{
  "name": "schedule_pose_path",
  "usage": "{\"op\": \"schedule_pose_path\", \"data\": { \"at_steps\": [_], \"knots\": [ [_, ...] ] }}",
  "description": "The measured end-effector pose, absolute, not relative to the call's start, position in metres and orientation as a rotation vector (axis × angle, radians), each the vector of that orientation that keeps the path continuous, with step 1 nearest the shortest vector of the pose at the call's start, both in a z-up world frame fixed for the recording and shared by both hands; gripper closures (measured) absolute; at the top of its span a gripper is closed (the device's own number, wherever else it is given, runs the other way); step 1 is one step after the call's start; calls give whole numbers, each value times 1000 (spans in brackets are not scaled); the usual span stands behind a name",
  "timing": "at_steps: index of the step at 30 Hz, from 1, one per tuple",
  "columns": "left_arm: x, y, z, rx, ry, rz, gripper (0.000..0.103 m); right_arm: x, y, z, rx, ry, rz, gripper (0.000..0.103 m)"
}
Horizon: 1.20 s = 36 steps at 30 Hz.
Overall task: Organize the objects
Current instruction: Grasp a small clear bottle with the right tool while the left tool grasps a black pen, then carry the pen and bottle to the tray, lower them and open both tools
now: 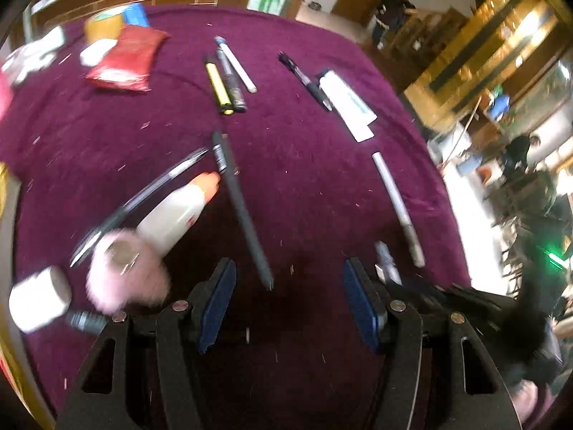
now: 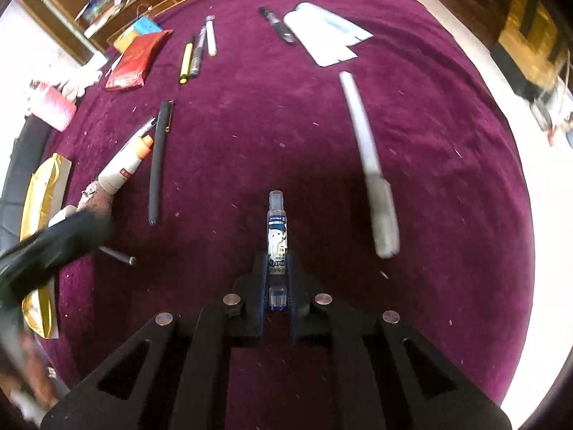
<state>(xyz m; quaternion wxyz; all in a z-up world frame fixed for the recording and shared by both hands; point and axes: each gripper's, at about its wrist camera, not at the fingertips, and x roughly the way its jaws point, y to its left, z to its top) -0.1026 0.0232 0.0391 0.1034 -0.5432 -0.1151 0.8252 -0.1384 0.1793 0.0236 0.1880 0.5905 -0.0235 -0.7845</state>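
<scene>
Left wrist view. Left tool [image 1: 289, 301]: blue-padded jaws spread wide, nothing between them, above the round surface covered in plum-coloured velvet cloth [image 1: 304, 150]. Long matte black pen [image 1: 240, 208]: lies just ahead of the jaws, running away from the camera. White plastic bottle with orange cap [image 1: 179, 215]: on its side to the left, cap close to the black pen (contact not clear). Clear-barrelled pen [image 1: 143, 200]: beside the bottle. Fluffy pink object [image 1: 125, 276] and white cylinder [image 1: 39, 297]: lower left, blurred. Long white capped marker [image 1: 397, 208]: right, well apart from the black pen. Yellow highlighter [image 1: 218, 86], two more pens beside it, and a red foil packet [image 1: 125, 61]: far side. White flat box [image 1: 345, 104]: far right, a black pen along its edge.

Right wrist view. Right tool [image 2: 277, 286]: clenched on a small clear tube with blue-and-white printed label [image 2: 276, 236], which points straight forward, held above the cloth. White marker [image 2: 369, 168]: right of the tube, blurred. Black pen [image 2: 157, 165] and bottle [image 2: 123, 168]: left. Gold foil bag [image 2: 39, 222]: at the left edge.
</scene>
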Motion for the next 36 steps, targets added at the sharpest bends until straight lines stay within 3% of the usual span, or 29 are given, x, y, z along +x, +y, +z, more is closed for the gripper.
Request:
{"op": "schedule_pose_path", "data": {
  "at_steps": [3, 4, 5, 8, 16, 20, 24, 25, 26, 27, 36],
  "knots": [
    [-118, 31, 18, -1676, -230, 2445, 56, -135, 187, 24, 1651, -99, -2215, 96],
    [-117, 33, 19, -1646, -189, 2481, 69, -134, 187, 24, 1648, -107, -2215, 96],
    [-118, 36, 18, -1667, -137, 2497, 89, -135, 186, 24, 1645, -106, -2215, 96],
    [-112, 29, 17, -1691, -196, 2477, 97, -132, 188, 24, 1630, -94, -2217, 95],
    [-87, 29, 28, -1664, -162, 2471, 96, -134, 190, 22, 1615, -97, -2182, 95],
    [-109, 45, 19, -1683, -78, 2486, 76, -135, 191, 22, 1619, -103, -2179, 95],
    [-114, 64, 17, -1621, 101, 2561, 72, -135, 192, 21, 1619, -119, -2174, 95],
    [-112, 66, 17, -1611, 123, 2568, 76, -134, 192, 21, 1615, -114, -2177, 95],
    [-111, 66, 17, -1610, 119, 2561, 92, -134, 192, 21, 1611, -107, -2179, 95],
    [-109, 65, 19, -1619, 116, 2554, 96, -132, 190, 22, 1603, -90, -2186, 95],
    [-74, 26, 53, -1535, -157, 2526, 97, -131, 193, 32, 1589, -282, -2114, 96]
  ]
}}
